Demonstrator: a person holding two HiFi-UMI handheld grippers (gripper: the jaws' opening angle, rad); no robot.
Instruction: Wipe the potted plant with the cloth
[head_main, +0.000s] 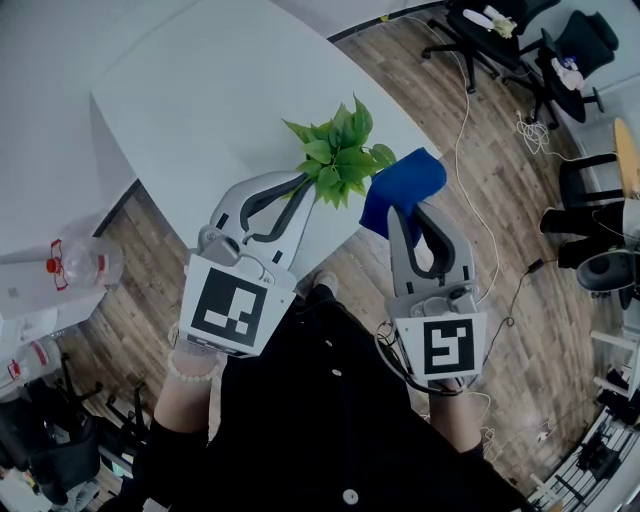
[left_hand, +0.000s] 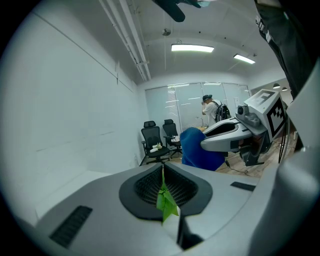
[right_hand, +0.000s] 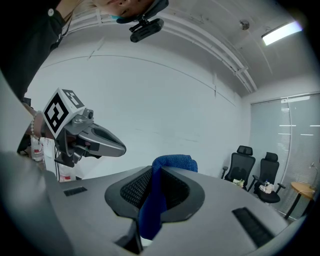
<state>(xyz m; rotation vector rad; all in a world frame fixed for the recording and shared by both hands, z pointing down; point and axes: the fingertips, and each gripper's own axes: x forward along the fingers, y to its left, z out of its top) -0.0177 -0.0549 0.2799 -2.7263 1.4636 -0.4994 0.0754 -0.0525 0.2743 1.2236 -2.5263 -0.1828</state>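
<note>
In the head view my left gripper (head_main: 308, 186) is shut on a leaf of the green plant (head_main: 338, 152), which is lifted above the white table's corner; its pot is hidden. The pinched leaf (left_hand: 165, 199) shows between the jaws in the left gripper view. My right gripper (head_main: 408, 212) is shut on the blue cloth (head_main: 402, 188), held just right of the leaves and touching them. In the right gripper view the cloth (right_hand: 155, 200) hangs through the jaws and bunches above them. Each gripper sees the other: the right gripper (left_hand: 235, 132) with the cloth (left_hand: 199, 149), and the left gripper (right_hand: 85, 135).
The white table (head_main: 200, 90) fills the upper left of the head view, wooden floor around it. Clear bottles (head_main: 85, 262) stand on a low shelf at left. Office chairs (head_main: 500, 40) and cables (head_main: 470, 150) lie at upper right. A person (left_hand: 211, 107) stands far back.
</note>
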